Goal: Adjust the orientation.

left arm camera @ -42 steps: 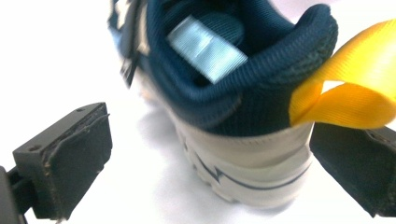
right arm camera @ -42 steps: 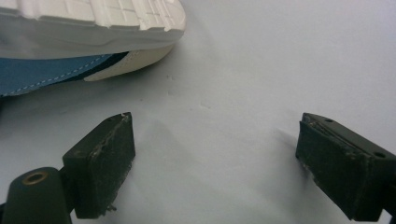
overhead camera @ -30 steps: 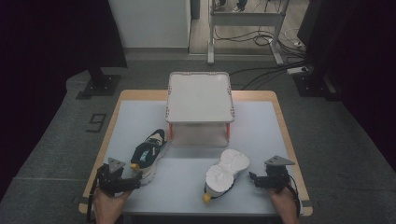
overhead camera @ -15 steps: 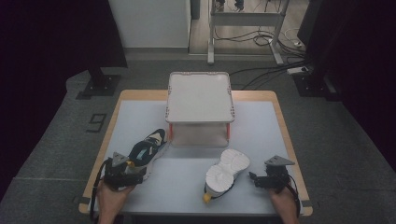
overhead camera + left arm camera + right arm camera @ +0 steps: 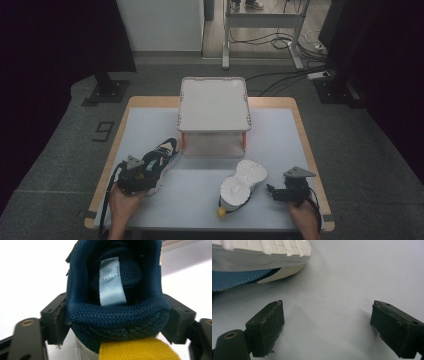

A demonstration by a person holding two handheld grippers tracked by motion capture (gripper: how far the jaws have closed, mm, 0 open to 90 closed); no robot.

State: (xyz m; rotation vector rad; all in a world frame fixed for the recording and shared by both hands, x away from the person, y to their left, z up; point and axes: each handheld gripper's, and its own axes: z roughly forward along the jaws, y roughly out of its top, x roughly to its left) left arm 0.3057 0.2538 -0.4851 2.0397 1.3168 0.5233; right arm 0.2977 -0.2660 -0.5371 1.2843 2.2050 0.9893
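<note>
Your left gripper (image 5: 141,176) has moved forward and right since a second ago, from just short of the dark blue sneaker (image 5: 158,159) to its heel, while your right gripper (image 5: 280,191) and both shoes lie where they were. In the left gripper view, the two black jaws sit one on each side of the sneaker's padded collar (image 5: 117,315), pressed against the mesh, so the heel is held between them; a pale blue tongue label (image 5: 111,281) shows inside the opening and a yellow pull tab (image 5: 136,350) lies at the bottom edge. That sneaker rests upright on the white table (image 5: 280,135), near its left front, toe pointing away from you towards the white tray on red legs (image 5: 214,105) at the middle. The second sneaker (image 5: 243,183) lies sole up near the front centre, its yellow tab towards you. Your right gripper hovers just beside it, apart from it, with its jaws spread wide and nothing between them; in the right gripper view the white sole (image 5: 262,251) sits beyond the left jaw.
</note>
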